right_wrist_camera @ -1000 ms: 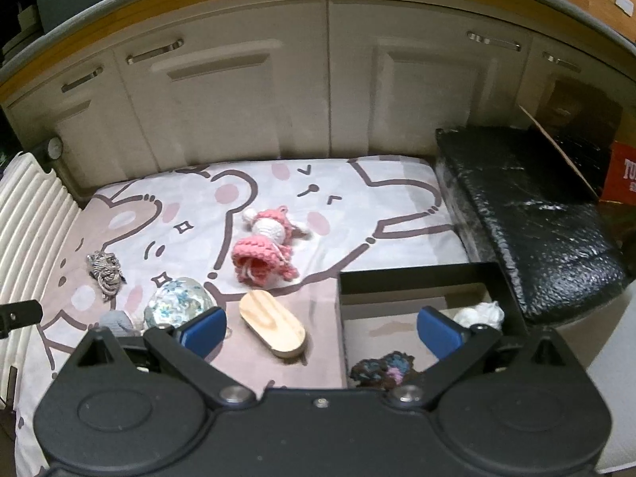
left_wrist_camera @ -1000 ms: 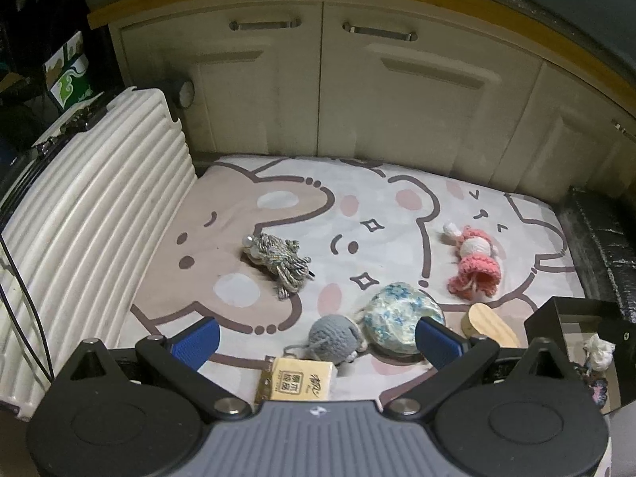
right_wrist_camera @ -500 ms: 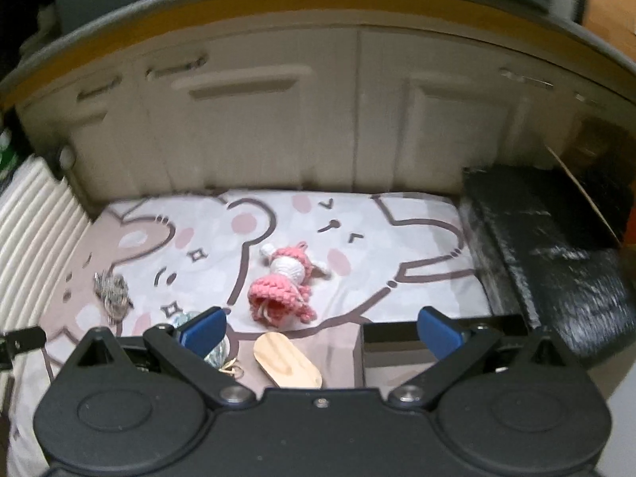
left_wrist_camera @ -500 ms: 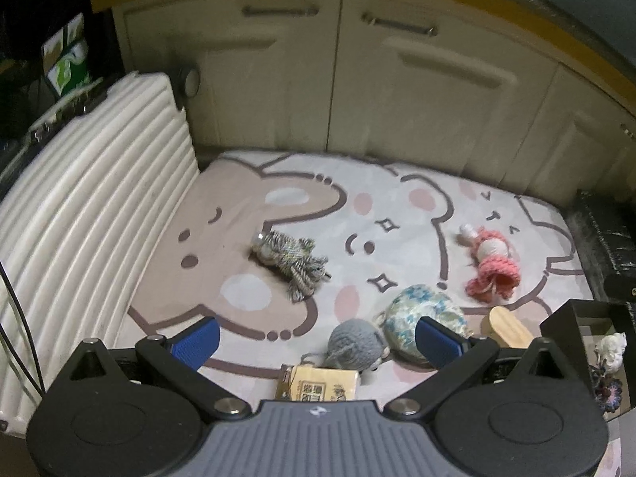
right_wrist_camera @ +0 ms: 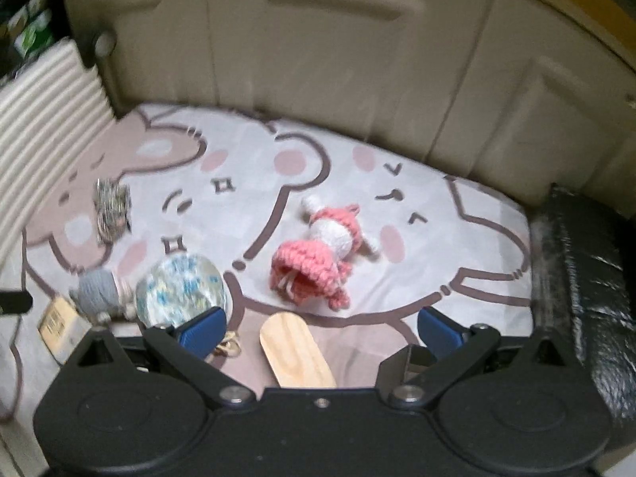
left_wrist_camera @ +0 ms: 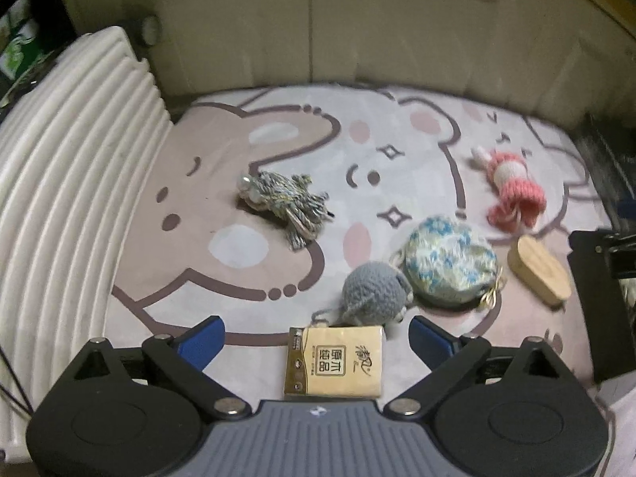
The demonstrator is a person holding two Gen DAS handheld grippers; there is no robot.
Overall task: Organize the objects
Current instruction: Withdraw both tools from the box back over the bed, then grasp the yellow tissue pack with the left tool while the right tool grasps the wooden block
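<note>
1. Left gripper (left_wrist_camera: 316, 336): jaws wide, just closing slightly, nothing pressed; tan packet (left_wrist_camera: 334, 359) lies on the mat between them.
2. Right gripper (right_wrist_camera: 321, 328): jaws wide, empty; wooden oval (right_wrist_camera: 296, 351) below.
3. Cartoon mat (left_wrist_camera: 222, 278): grey knitted ball (left_wrist_camera: 371, 290), floral pouch (left_wrist_camera: 449, 270), pink crochet doll (right_wrist_camera: 318, 254), tasselled cord bundle (left_wrist_camera: 284, 202).

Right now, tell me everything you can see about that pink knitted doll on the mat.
The pink knitted doll is a small crocheted figure in pink yarn with a white middle and a flared, fringed skirt. It lies on its side on the cartoon bear mat, skirt end toward the cameras. Nothing touches it but the mat.
</note>
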